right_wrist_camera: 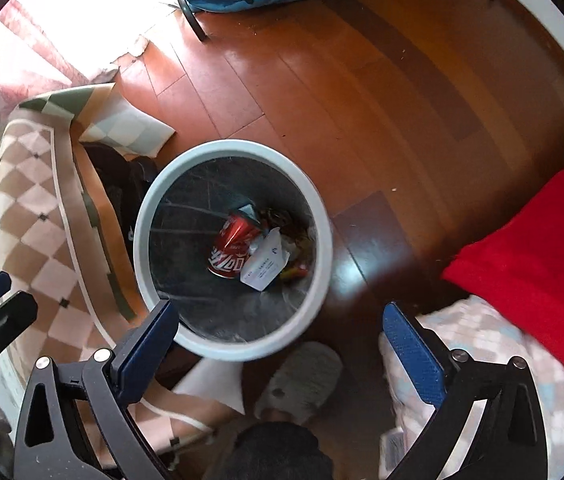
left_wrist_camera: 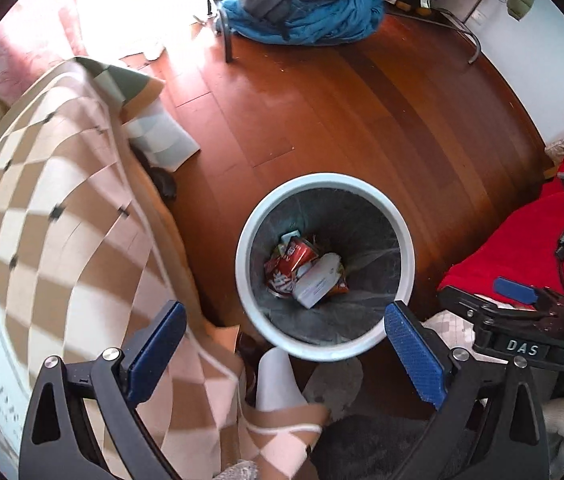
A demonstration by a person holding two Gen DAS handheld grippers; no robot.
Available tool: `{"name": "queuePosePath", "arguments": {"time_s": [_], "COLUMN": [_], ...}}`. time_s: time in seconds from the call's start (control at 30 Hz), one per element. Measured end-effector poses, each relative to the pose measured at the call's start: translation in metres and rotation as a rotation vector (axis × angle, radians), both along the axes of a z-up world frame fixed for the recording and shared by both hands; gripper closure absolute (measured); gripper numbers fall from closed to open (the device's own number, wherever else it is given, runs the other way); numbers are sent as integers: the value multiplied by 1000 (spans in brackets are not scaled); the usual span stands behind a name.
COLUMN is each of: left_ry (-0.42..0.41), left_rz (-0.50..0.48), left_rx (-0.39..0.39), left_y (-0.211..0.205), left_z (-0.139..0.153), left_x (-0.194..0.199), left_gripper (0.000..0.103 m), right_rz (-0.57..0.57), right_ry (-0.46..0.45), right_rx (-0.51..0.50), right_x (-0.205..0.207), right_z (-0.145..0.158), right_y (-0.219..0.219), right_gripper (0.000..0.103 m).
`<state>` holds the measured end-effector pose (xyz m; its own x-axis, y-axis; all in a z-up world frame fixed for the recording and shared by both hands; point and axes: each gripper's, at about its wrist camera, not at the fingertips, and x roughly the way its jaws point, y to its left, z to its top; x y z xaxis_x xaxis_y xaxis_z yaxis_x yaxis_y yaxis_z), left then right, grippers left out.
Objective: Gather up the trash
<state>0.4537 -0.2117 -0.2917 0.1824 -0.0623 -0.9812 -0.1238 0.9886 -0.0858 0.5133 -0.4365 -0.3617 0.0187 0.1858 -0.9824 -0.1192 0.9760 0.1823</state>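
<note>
A round white trash bin [left_wrist_camera: 402, 236] with a dark liner stands on the wooden floor; it also shows in the right wrist view [right_wrist_camera: 324, 216]. Inside lie a red soda can [right_wrist_camera: 234, 246], a white carton [right_wrist_camera: 264, 266] and other wrappers; the can [left_wrist_camera: 292, 260] and carton [left_wrist_camera: 316, 280] show in the left wrist view too. My left gripper [left_wrist_camera: 284, 344] is open and empty above the bin's near rim. My right gripper [right_wrist_camera: 280, 338] is open and empty, also above the near rim. The right gripper's body [left_wrist_camera: 522, 320] appears at the right of the left wrist view.
A checkered beige blanket [left_wrist_camera: 62, 208] covers a bed at the left. A red cloth [right_wrist_camera: 534, 248] lies at the right. A grey slipper [right_wrist_camera: 302, 380] is near the bin. A chair with blue clothes [left_wrist_camera: 302, 12] stands at the far side of the floor [left_wrist_camera: 362, 120].
</note>
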Motion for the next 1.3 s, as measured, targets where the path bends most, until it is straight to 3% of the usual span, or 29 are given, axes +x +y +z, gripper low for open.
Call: {"name": "queuePosePath", "arguments": {"time_s": [0.37,0.63,0.83,1.07,1.3], "left_ry": [-67,-168,-212,-257,-265], "left_rz": [6,-31,-47,-62,-67], "left_rx": [14,-25,-83,-132,-145], "left_y": [-4,-10,-10,-4,1], "left_z": [81,163,209,244,256], "left_x": [-66,-103,-125,-147,-164], "left_gripper": [2,2,2,2,2], "right_rz": [35,59,95,122,146], "right_ry": [-93,-176,-225,-213,-224], "right_rx": [63,170,244,323,328], "right_x": [-68,-112,-138,-159,-171], "right_z": [111,203,264,301,321], "right_y": [-2,-11,-14,-14,-14], "right_gripper": [0,0,0,0,0]}}
